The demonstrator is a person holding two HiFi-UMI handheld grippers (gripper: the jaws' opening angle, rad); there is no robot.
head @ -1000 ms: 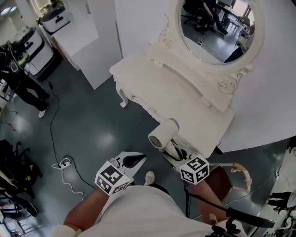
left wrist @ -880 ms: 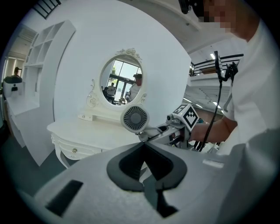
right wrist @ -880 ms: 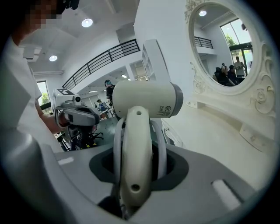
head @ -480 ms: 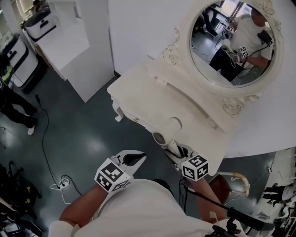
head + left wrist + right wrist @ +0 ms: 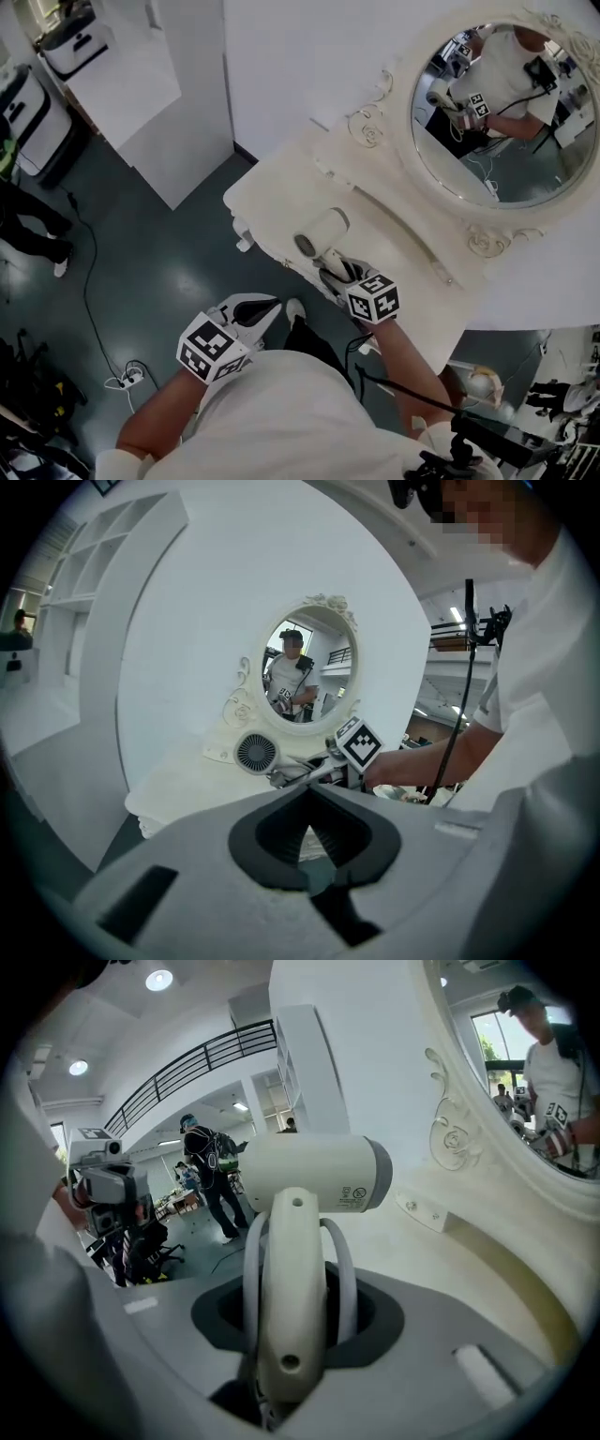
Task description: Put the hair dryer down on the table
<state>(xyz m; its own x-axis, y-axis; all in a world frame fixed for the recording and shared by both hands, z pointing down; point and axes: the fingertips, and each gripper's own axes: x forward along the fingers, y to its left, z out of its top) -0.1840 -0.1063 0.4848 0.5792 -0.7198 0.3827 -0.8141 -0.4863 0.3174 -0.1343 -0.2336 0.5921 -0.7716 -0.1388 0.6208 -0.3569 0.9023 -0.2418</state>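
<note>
**A:** Where's the dryer now?

**B:** The white plastic hair dryer (image 5: 321, 234) is clamped by its handle in my right gripper (image 5: 335, 274); its barrel hangs over the cream carved dressing table (image 5: 272, 192), not yet down, I'd judge.

**A:** And the other hand?

**B:** My left gripper (image 5: 255, 307) has its jaws together, empty, over the floor; next I lower, rest the dryer on the tabletop, then release.

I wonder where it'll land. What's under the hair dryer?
The top of the white dressing table. The hair dryer hangs above it in the right gripper, and the dryer hides the spot right beneath.
</note>
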